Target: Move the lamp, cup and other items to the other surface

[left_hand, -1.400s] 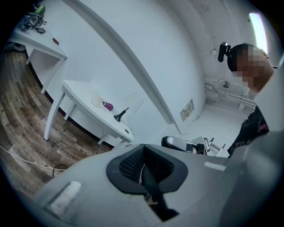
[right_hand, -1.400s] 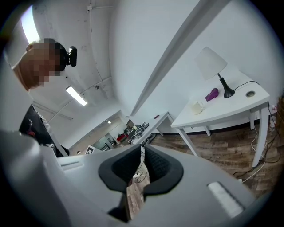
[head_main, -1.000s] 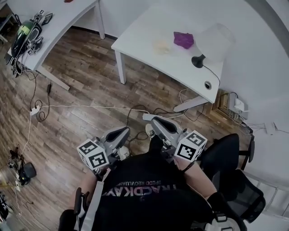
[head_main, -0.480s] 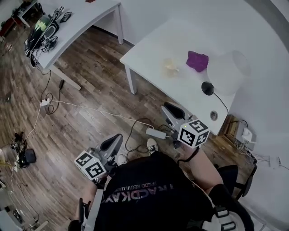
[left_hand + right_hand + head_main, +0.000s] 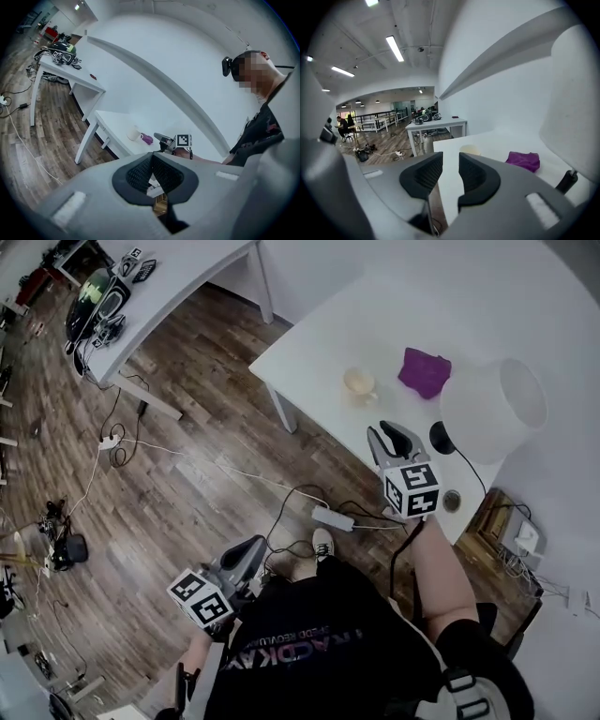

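On the white table [image 5: 328,329] stand a lamp with a white shade [image 5: 494,407] and a black base [image 5: 439,437], a cream cup [image 5: 359,383] and a purple cloth [image 5: 424,371]. My right gripper [image 5: 384,433] hangs over the table's near edge, short of the lamp base and the cup. Its jaws have just been opening and stand open with nothing between them. In the right gripper view the cup [image 5: 469,150], the cloth [image 5: 524,160] and the shade [image 5: 576,103] lie beyond my right gripper [image 5: 450,157]. My left gripper [image 5: 253,547] stays low by my body, its tips [image 5: 153,154] touching, shut and empty.
A second white table [image 5: 187,277] at upper left carries headsets and black gear [image 5: 98,301]. A power strip [image 5: 333,517] and cables [image 5: 112,442] lie on the wooden floor. A round cable hole [image 5: 453,500] sits in the near table's corner, and a wall runs behind it.
My right gripper has swung up and right from my lap to the table's near edge, rolling as it went, and its jaws have parted. The left gripper drifted down and left.
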{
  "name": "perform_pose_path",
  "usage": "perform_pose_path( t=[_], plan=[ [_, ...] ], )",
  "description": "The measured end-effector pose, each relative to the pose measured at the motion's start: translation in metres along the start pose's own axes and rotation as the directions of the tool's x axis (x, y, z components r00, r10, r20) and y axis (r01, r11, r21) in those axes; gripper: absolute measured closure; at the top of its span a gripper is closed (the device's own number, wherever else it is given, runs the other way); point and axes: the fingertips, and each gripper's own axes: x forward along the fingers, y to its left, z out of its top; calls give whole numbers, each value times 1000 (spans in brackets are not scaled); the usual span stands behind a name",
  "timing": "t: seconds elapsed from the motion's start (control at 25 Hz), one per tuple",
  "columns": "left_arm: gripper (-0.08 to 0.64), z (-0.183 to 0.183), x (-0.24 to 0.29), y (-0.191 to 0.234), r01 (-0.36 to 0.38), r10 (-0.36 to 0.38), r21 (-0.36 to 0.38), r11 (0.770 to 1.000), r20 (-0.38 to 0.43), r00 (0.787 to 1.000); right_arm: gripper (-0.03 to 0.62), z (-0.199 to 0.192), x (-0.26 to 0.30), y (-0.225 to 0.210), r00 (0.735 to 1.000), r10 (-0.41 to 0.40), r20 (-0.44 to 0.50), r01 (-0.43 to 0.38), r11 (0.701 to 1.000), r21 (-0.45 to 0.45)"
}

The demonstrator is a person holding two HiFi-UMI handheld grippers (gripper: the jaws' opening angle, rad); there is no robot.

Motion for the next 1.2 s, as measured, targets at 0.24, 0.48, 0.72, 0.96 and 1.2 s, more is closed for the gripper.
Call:
perform_pose_path(
  t=[0.24, 0.48, 0.72, 0.96, 1.2],
  plan=[
    [557, -7, 11, -2, -47, 47, -18, 999, -3, 999, 482, -21, 45, -44, 997, -23, -74, 17, 997, -74],
    [557, -16, 17, 1, -77, 78, -59, 995, 6, 997, 480, -46, 89, -72, 983, -14, -181, -4, 995, -102],
    [557, -21, 14, 2, -105, 107, -77, 991, 15, 994, 456, -62, 116, -74, 964, 61, -259, -89, 991, -98],
    [557, -25, 6, 6, -134, 137, -99, 986, 29, 990, 479, -72, 132, -75, 944, 117, -308, -149, 985, -83],
    [557, -24, -2, 11, -134, 139, -114, 984, 37, 990, 535, -67, 134, -70, 950, 106, -295, -128, 990, -54]
  ],
)
